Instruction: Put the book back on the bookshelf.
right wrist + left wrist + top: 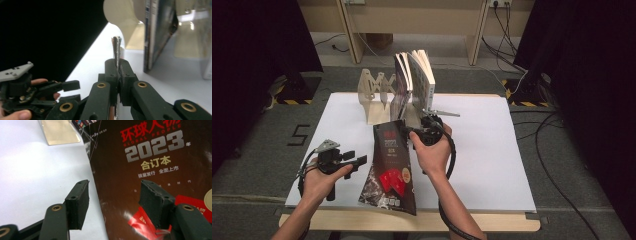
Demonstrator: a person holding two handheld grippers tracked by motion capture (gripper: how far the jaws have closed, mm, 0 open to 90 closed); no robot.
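Item: one magazine [391, 167], dark cover, red and white print, thin and floppy. It hangs lifted off the white table [492, 150], its long axis running from the near table edge up and away toward the book rack [373, 95], its far top end raised and its near end drooping toward me. Holder: my right gripper [412, 133], jaws pinched fully together on the magazine's top right edge; in the right gripper view the edge stands up as a thin sliver between my pads [116, 67], gripped firmly as far as I can see. Second tool: my left gripper [357, 161], jaws spread wide and holding nothing, parked just to the left of the magazine's left long edge, pointing across at it. In the left gripper view, one pad [78, 202] sits over the white table and the other pad [155, 202] over the cover, so the edge runs between them but neither presses on it. Destination, in my judgement: the rack at the far side, where several books [414, 82] already stand upright and lean slightly, with free slots to their left. Governing relation: the magazine lies directly ahead of my right gripper and between it and the rack, its long axis pointing roughly at the slots; my right hand is the nearer one to the rack. To shelve it, I judge the sheet must be turned upright, spine down, and my left gripper is placed to steady the sagging lower half.
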